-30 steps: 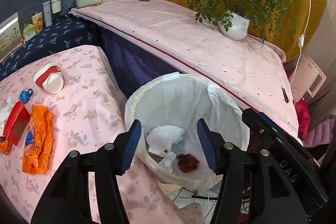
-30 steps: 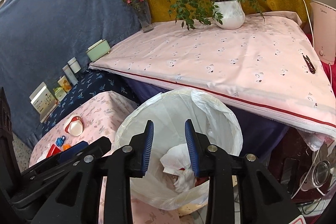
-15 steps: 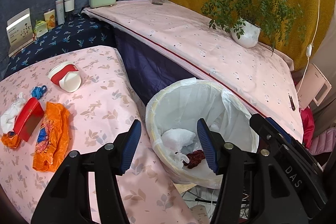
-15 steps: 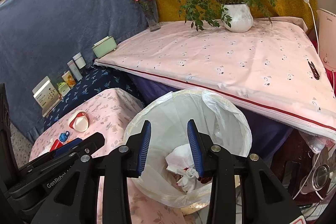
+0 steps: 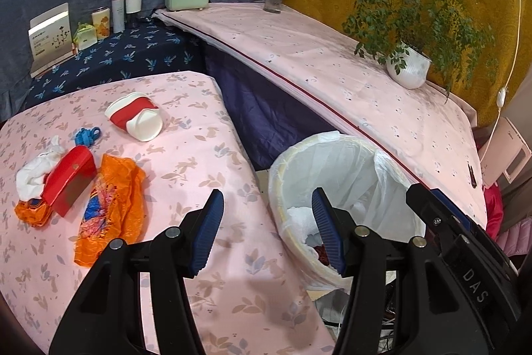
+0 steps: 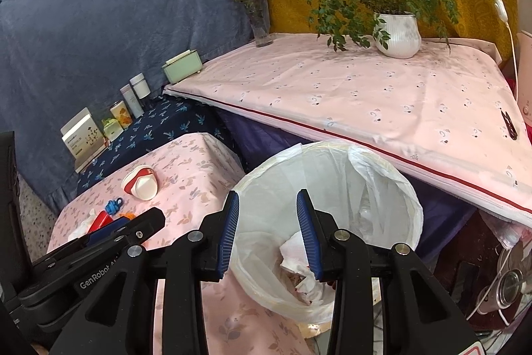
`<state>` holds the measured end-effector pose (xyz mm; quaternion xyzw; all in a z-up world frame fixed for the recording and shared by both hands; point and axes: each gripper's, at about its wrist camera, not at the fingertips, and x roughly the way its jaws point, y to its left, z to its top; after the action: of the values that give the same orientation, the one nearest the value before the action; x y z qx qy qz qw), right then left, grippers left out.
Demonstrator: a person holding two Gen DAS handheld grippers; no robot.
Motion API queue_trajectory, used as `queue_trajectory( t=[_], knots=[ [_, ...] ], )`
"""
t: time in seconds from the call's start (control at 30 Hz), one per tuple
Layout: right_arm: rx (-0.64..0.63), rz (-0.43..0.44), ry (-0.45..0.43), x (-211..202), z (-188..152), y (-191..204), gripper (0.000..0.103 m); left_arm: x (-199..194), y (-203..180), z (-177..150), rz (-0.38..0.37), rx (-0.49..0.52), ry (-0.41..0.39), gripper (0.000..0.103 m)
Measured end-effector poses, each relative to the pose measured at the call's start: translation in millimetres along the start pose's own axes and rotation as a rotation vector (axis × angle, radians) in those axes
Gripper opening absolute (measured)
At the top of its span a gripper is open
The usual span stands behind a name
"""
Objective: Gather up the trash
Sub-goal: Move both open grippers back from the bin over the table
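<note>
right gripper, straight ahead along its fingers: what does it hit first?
Likely the trash bin: the right gripper is empty and aims down into its white liner, toward crumpled tissue at the bottom. Depth is unclear.

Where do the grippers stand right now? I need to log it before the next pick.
Left gripper: open, holding nothing.
Right gripper: open and empty, over the bin.

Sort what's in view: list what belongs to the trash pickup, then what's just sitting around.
For the job:
- lined trash bin, crumpled tissue already inside
- orange wrapper
- red packet
- white tissue
- tipped red-and-white paper cup
- small blue scrap

Just lying about:
- potted plant
- flower vase
- green box
- bottles and cartons by the blue backdrop
</note>
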<state>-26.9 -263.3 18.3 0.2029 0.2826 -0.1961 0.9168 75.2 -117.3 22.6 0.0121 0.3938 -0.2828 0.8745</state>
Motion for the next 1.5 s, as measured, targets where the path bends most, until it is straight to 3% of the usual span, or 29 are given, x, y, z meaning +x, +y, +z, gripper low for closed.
queue_trajectory(
  t=[0.97,1.43,1.5],
  knots=[
    [-0.168,0.104,0.073,22,-20,110,0.04,-25,118,-6,0.169,-0.14,-0.042,0.052],
    [-0.225,0.153,0.173,52,-49,162,0.04,-15,187,-25,0.314,-0.194,-0.005,0.053],
    [-0.226,0.166,0.196,59,-55,168,0.04,-11,196,-28,0.323,-0.195,0.004,0.056]
  ],
)
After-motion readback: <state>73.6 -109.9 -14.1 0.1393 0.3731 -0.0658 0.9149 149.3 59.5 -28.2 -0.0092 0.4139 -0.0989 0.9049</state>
